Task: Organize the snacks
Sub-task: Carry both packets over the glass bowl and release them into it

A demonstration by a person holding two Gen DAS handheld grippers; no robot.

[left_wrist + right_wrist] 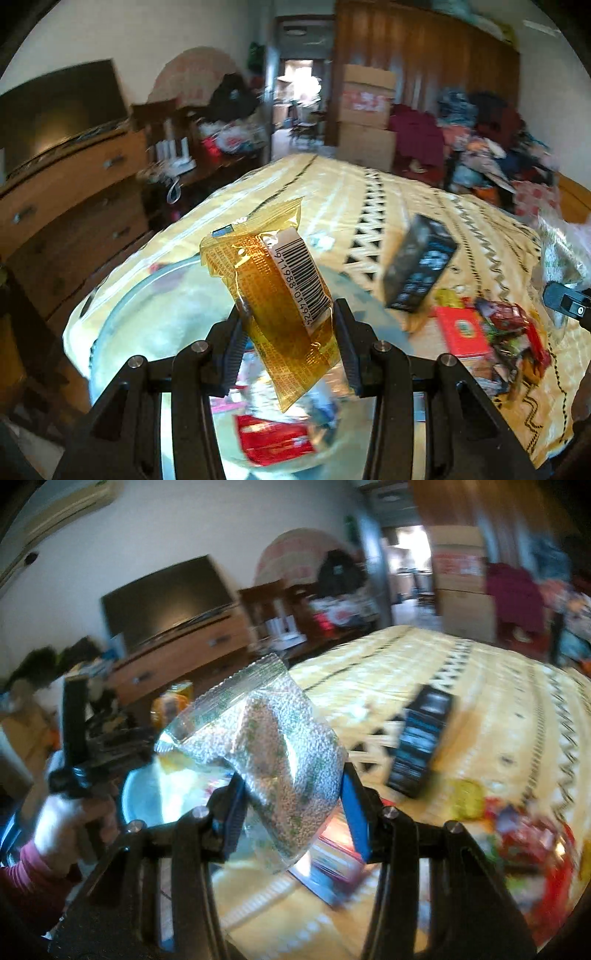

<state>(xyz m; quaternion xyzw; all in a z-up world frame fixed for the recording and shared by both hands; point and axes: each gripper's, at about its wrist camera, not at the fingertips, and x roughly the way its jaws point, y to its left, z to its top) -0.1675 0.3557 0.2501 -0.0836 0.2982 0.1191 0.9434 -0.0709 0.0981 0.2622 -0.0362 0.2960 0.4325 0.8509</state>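
While motion blur smears the snack pile [495,332], barcode digits on the amber packet [280,306] stay partly readable. Left gripper [288,332] clamps it above the clear bowl [122,317]. Right gripper [291,801] pinches a silvery dotted pouch [273,753]; print illegible.

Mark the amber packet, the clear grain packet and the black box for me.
amber packet [280,306], left wrist view, on its printed body beside the barcode.
clear grain packet [280,753], right wrist view, on its middle.
black box [421,273], left wrist view, on its front face.
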